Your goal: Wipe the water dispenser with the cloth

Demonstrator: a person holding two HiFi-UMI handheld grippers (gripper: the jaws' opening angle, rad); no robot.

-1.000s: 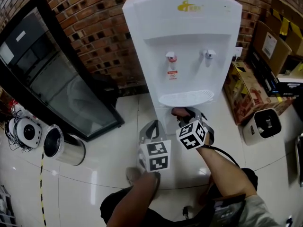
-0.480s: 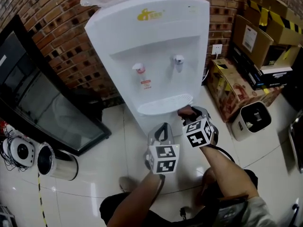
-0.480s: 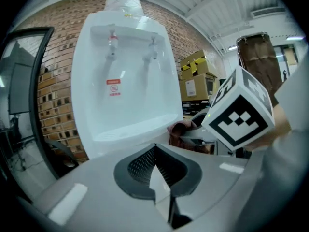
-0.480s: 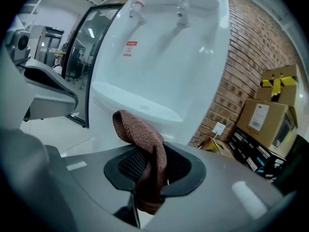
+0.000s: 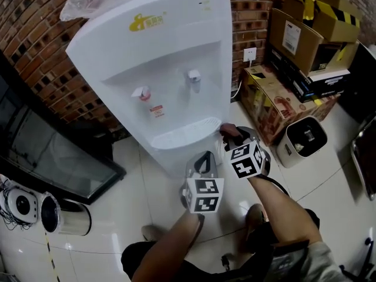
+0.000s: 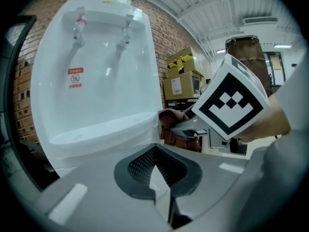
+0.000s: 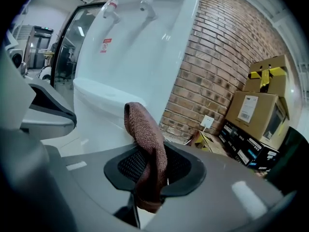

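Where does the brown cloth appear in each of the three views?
Head view: cloth centre-right, at the drip tray's right end.
Left gripper view: centre, beside the tray's right end.
Right gripper view: lower centre, clamped in the right gripper.
Shared landmark: the drip tray.

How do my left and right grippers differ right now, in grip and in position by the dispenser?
The right gripper is shut on the brown cloth; the left gripper is shut with nothing between its jaws. The right gripper is up at the right end of the water dispenser's drip tray; the left gripper sits further back from it. Both point toward the dispenser.
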